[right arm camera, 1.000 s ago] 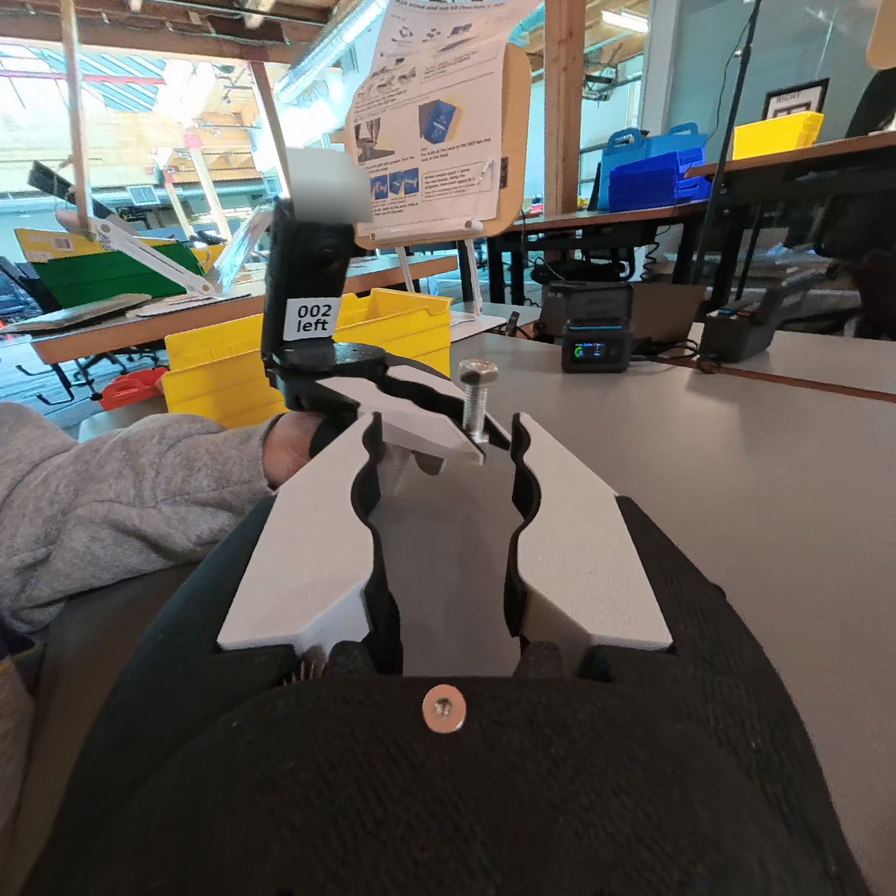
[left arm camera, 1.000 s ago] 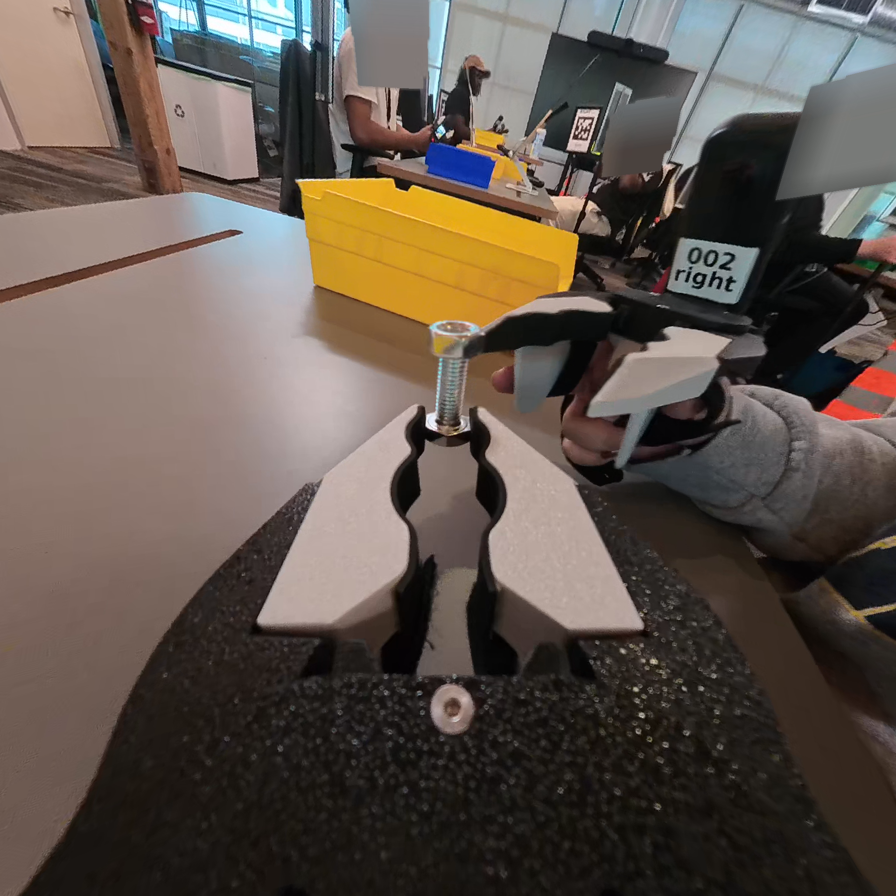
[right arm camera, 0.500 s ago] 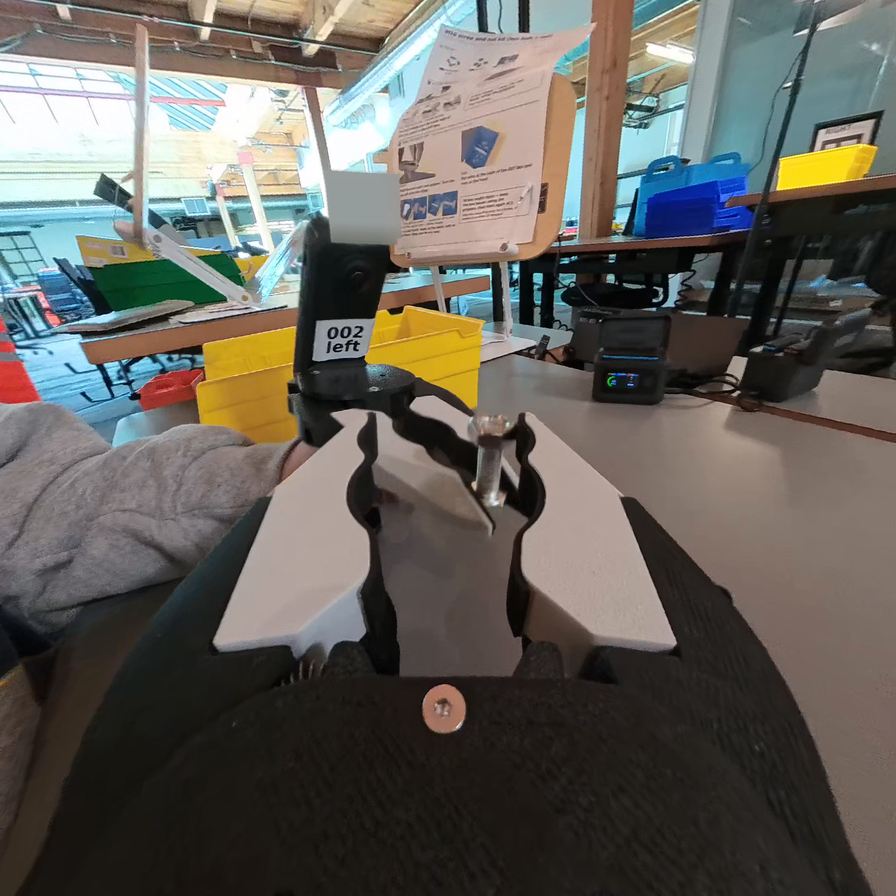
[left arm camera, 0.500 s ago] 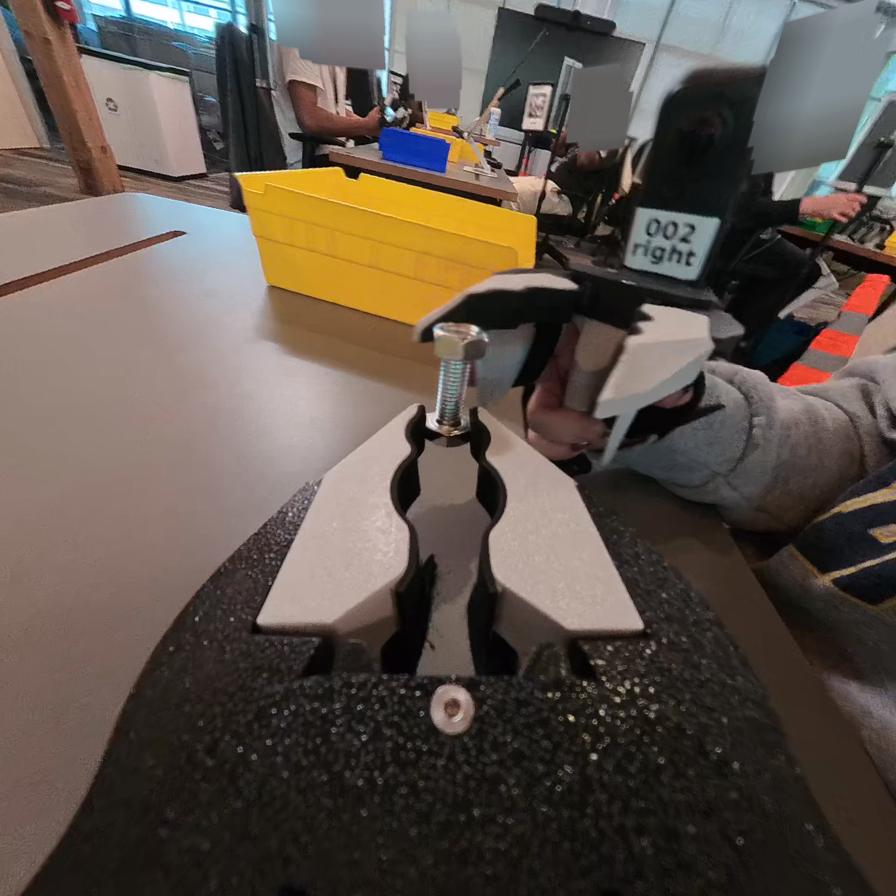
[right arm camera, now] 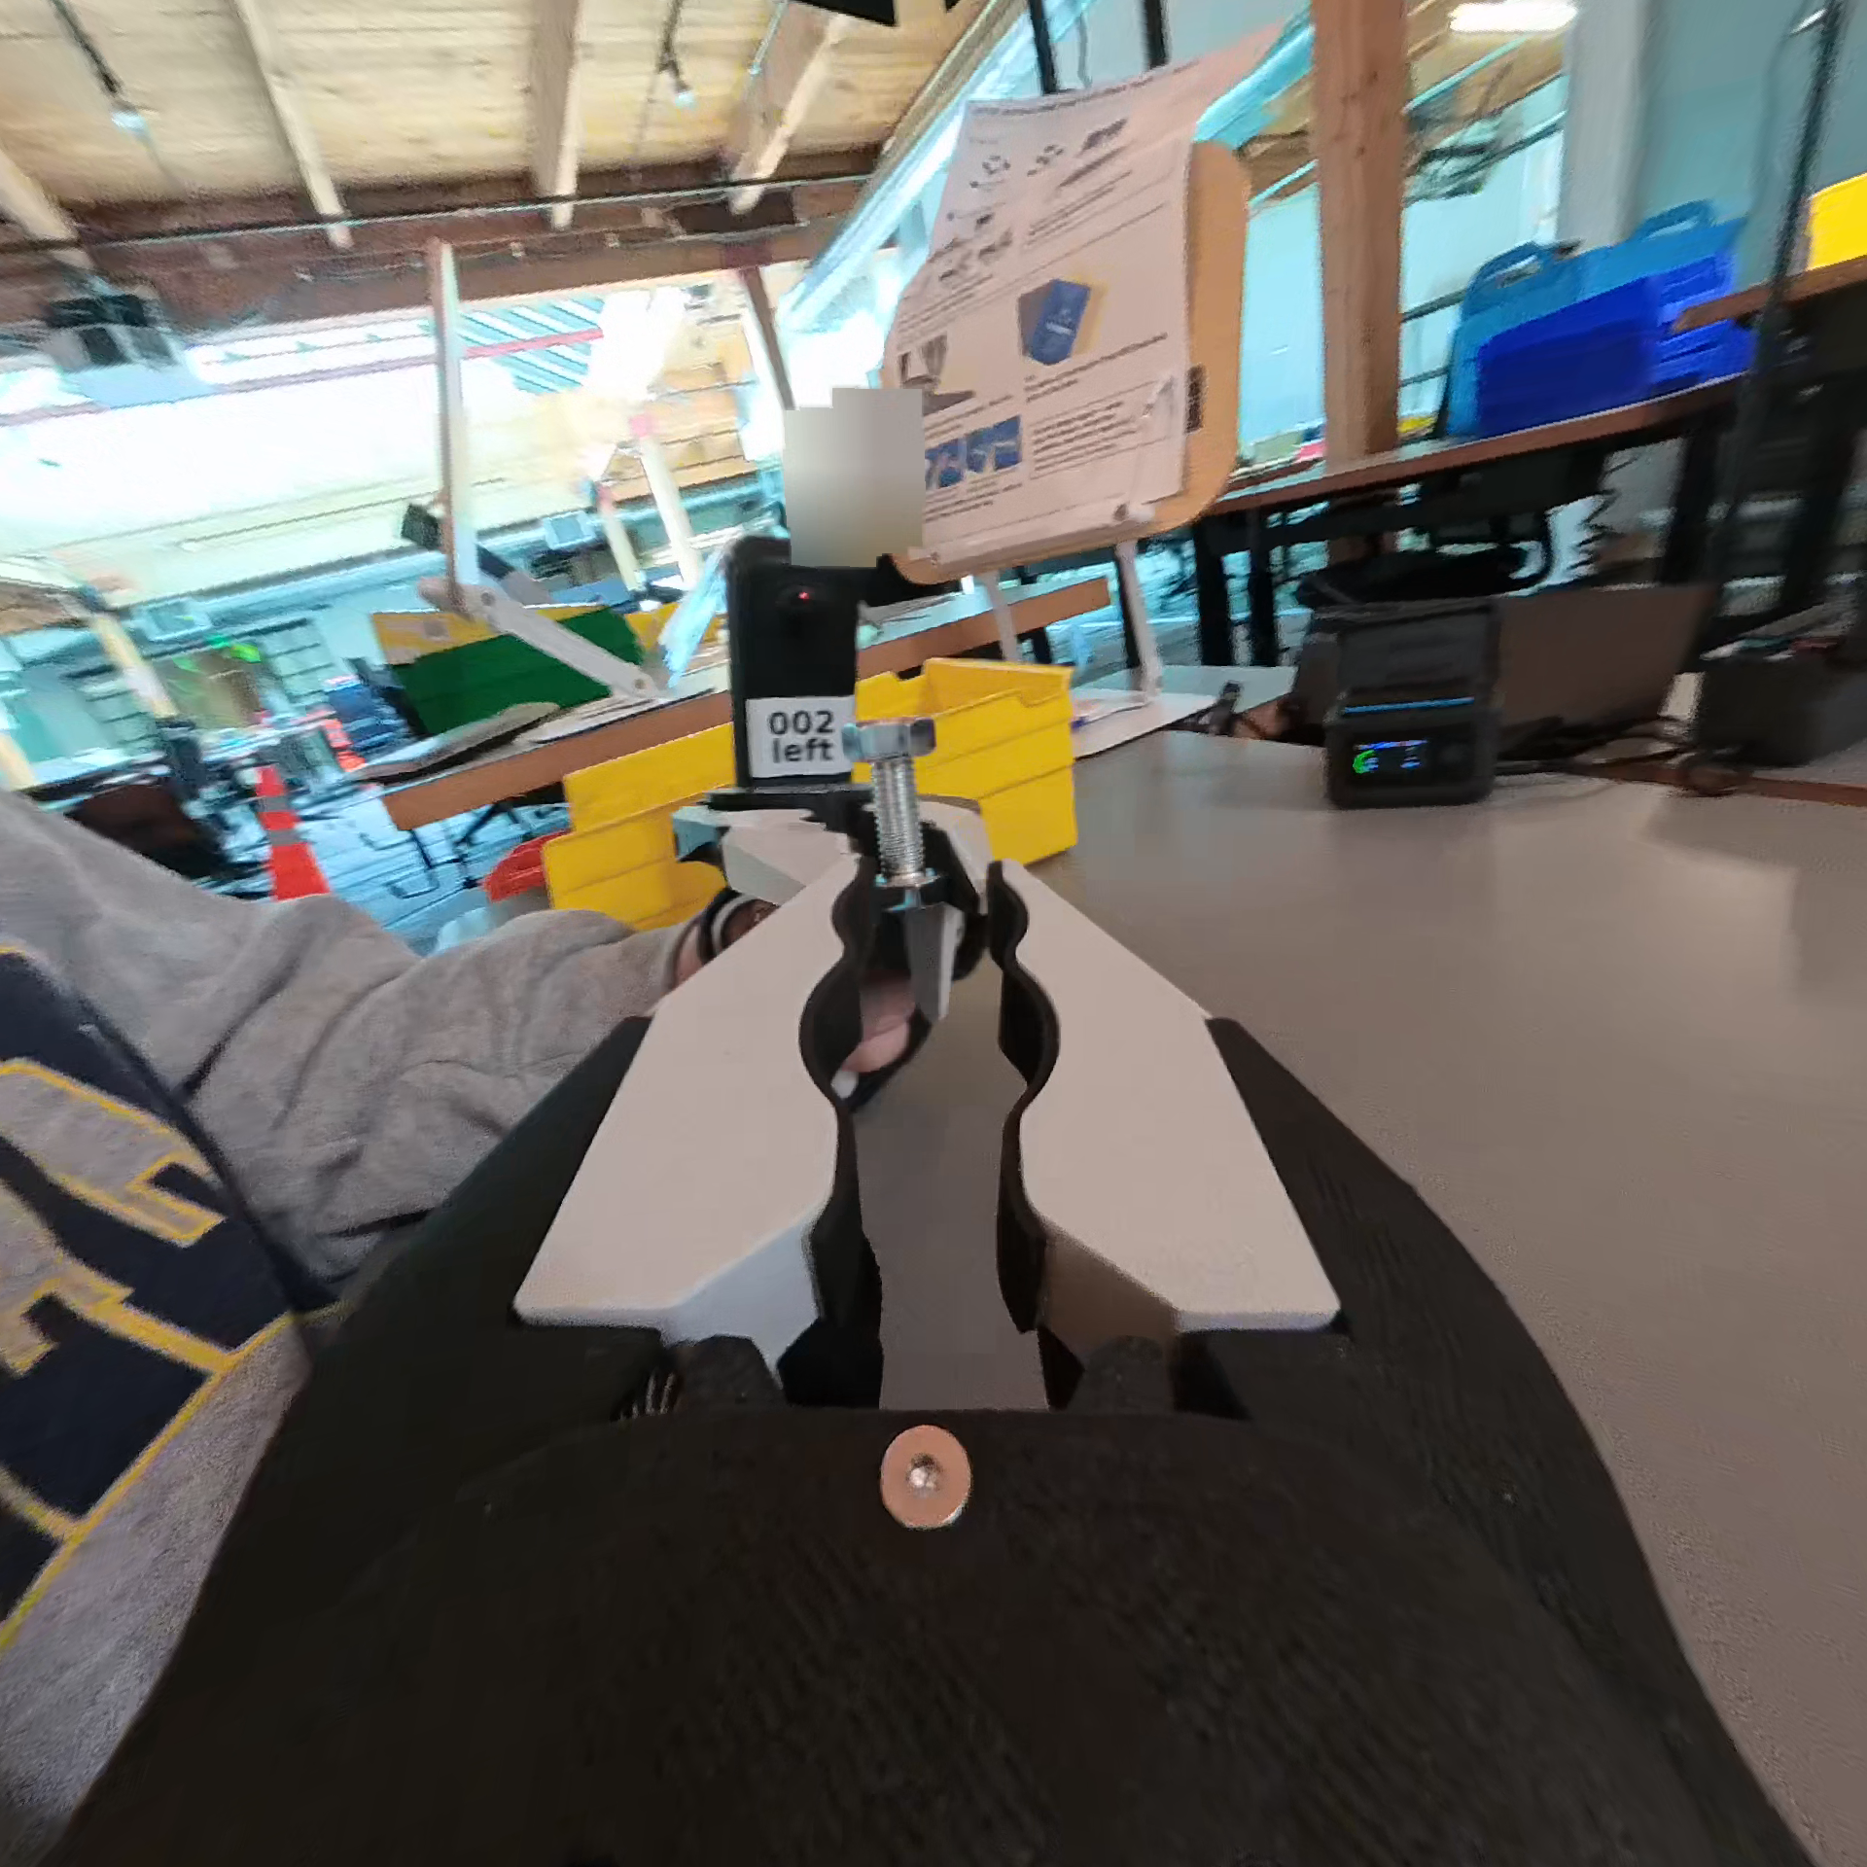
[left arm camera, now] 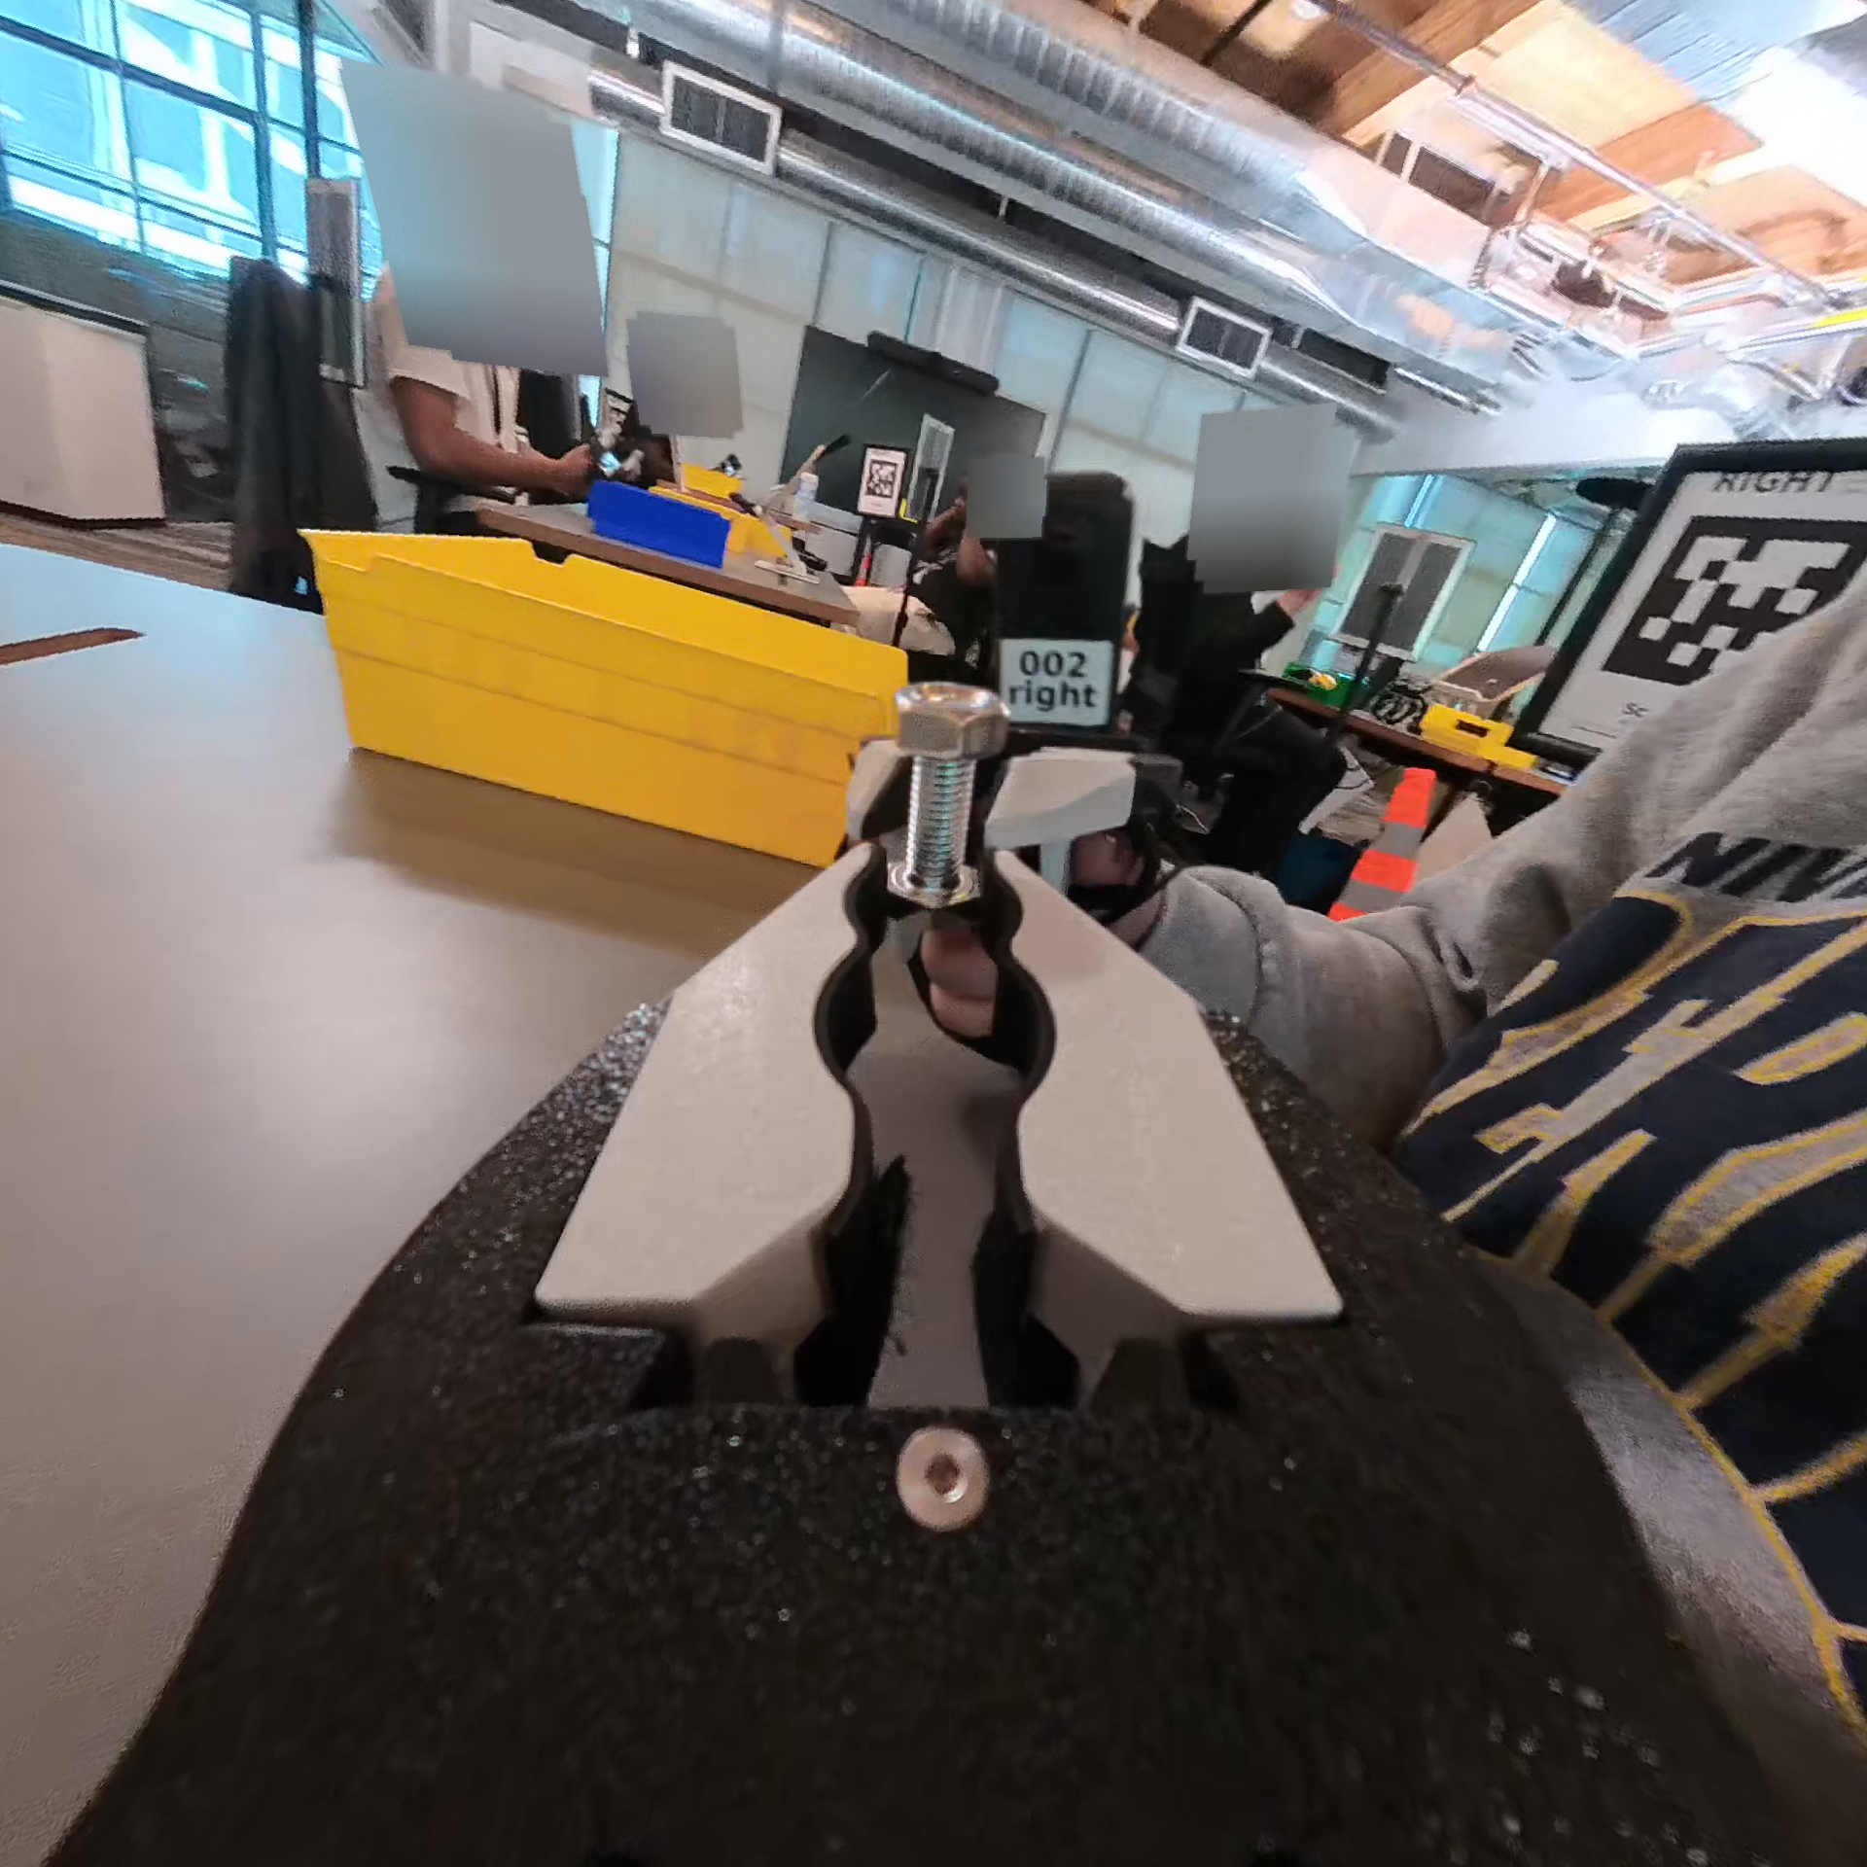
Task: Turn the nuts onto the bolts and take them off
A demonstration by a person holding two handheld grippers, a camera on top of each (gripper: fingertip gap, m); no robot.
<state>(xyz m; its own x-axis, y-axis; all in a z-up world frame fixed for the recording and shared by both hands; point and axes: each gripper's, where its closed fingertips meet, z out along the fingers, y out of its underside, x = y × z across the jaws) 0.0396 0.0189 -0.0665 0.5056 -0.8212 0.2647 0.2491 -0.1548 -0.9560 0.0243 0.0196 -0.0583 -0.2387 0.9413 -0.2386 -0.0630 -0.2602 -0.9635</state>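
Open workshop, other benches and people at the back; bare grey table [left arm camera: 253, 1010] across the left of the left wrist view, with a yellow bin [left arm camera: 606, 687] at upper left centre. At frame centre of that view: left gripper [left arm camera: 935, 881] closed tight on the nut [left arm camera: 930, 889], holding it flat between the fingertips. Standing upright out of the nut: the bolt [left arm camera: 936, 798], thread exposed, hex head on top, lifted clear of the table. Nut low on the thread, near the tip end. Directly behind the bolt, facing head-on: right gripper [right arm camera: 924, 889]. Changed over the last second: previously off to the right of the bolt head with jaws wide; now swung round to face the left gripper, jaws narrowed to roughly half the former gap and straddling the shank below the head. Not yet clamped, judging from the right wrist view: sliver of gap showing between the bolt and the right-hand finger at frame centre. Beyond the grippers: grey sleeve [left arm camera: 1313, 970] at the right edge of the left wrist view. Meaning for the task, as a judgement: approach finished, grip on the bolt imminent. Next step likely: close on the shank, then rotate bolt against the held nut. Risk: slip on the thread if closed off-centre.
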